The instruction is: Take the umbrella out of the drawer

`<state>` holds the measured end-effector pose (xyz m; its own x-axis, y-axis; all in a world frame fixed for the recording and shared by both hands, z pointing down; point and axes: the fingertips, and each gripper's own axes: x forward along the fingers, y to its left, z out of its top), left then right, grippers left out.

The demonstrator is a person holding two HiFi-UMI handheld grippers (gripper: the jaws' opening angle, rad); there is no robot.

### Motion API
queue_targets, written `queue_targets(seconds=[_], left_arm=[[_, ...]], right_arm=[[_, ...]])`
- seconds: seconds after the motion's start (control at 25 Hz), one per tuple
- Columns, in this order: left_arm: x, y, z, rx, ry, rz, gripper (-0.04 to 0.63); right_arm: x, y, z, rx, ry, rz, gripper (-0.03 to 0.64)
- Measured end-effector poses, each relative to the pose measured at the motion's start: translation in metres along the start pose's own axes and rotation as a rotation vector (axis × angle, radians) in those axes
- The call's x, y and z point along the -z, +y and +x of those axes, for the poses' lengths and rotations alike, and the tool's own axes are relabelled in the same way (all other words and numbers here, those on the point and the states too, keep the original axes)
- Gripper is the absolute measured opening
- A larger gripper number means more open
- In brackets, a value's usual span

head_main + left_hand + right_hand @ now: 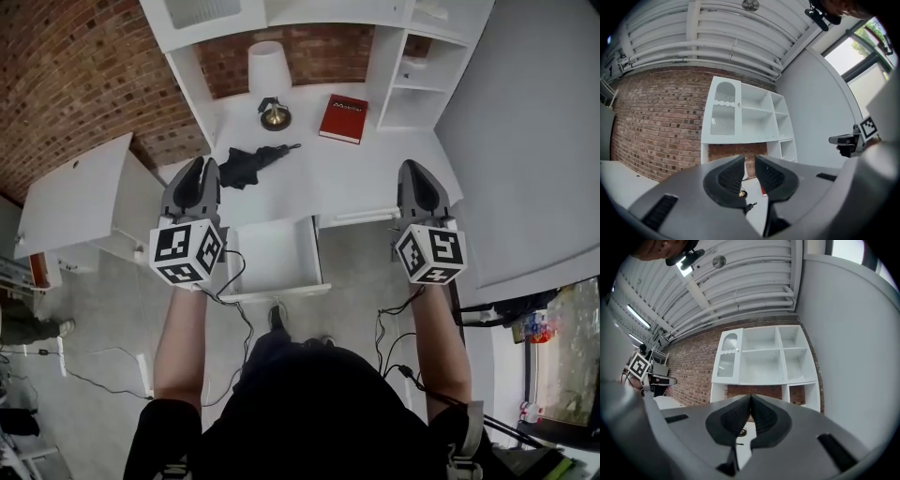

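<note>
The black folded umbrella (251,164) lies on the white desk top (375,173), behind the pulled-out drawer (312,255), whose inside shows nothing. My left gripper (203,165) is held in the air just left of and in front of the umbrella, not touching it. Its jaws stand a narrow gap apart with nothing between them (750,161). My right gripper (416,167) hovers over the desk's right part, far from the umbrella, its jaws shut and empty (750,401). Both point level toward the shelf unit.
A red book (343,118), a brass lamp base (275,114) and a white shade (268,66) stand at the back of the desk. White shelves (427,70) rise behind. An open cabinet door (75,192) stands left. Cables (234,300) trail on the floor.
</note>
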<state>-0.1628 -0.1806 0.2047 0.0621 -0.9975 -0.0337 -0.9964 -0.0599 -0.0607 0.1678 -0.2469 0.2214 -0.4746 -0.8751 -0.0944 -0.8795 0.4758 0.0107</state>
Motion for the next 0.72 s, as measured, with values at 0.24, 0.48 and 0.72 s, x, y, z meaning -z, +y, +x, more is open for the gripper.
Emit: queue_targets(seconds=[0.24, 0.48, 0.72], left_arm=[[0.0, -0.018, -0.029, -0.033, -0.002, -0.018, 0.064], [0.012, -0.026, -0.045, -0.064, 0.018, -0.027, 0.064], [0.018, -0.028, -0.045, -0.067, 0.027, -0.023, 0.064]], right_arm=[[0.004, -0.001, -0.019, -0.043, 0.015, -0.023, 0.0], [0.014, 0.001, -0.028, -0.082, 0.037, -0.031, 0.0], [0.017, 0.002, -0.029, -0.092, 0.042, -0.03, 0.0]])
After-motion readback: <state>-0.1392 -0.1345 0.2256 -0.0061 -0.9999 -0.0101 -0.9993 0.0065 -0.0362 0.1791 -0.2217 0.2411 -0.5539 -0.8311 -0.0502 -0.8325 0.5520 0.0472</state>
